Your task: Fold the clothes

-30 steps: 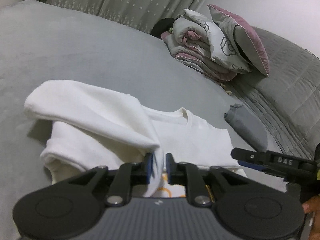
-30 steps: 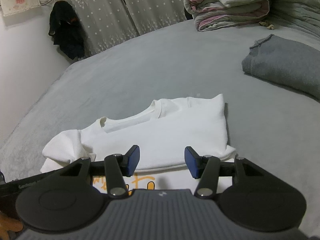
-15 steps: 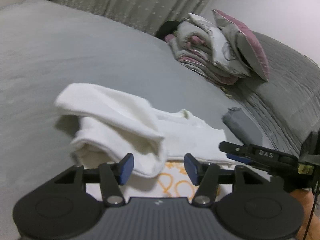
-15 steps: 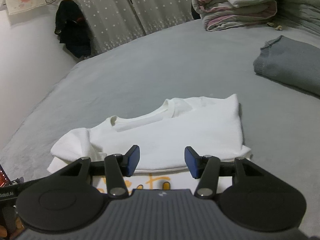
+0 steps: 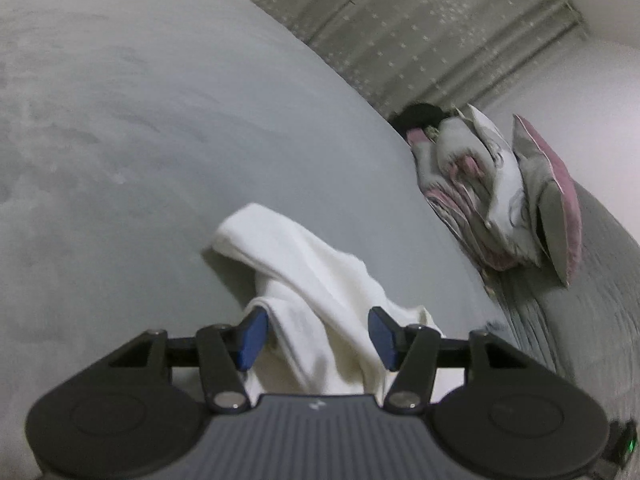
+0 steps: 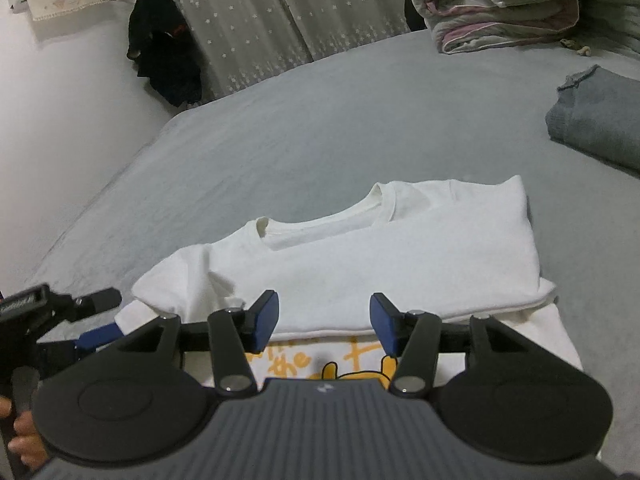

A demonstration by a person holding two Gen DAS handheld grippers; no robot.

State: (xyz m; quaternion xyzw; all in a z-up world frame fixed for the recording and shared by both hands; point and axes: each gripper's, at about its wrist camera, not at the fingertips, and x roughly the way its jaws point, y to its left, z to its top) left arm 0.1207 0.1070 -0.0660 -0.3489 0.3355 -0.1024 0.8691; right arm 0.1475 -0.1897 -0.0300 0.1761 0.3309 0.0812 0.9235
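A white T-shirt [image 6: 400,256] with an orange print lies on the grey bed [image 6: 320,120], its top part folded down over the print. In the left wrist view its folded sleeve [image 5: 304,264] runs up between the blue pads of my left gripper [image 5: 316,332]. That gripper is open, and the pads stand clear of the cloth on both sides. The left gripper [image 6: 104,318] also shows at the shirt's left edge in the right wrist view, held by a hand. My right gripper [image 6: 324,320] is open just above the shirt's folded front edge, holding nothing.
A folded grey garment [image 6: 596,124] lies on the bed to the right. Stacked bedding [image 6: 500,4] and a pink-edged pillow [image 5: 548,200] sit at the far end. Dotted curtains [image 6: 260,20] and a hanging black garment [image 6: 164,64] stand beyond the bed's left edge.
My left gripper was shut on the sleeve, then opened and let it drop onto the shirt. It has since rolled and shifted sideways. The right gripper drifted slightly and stayed open.
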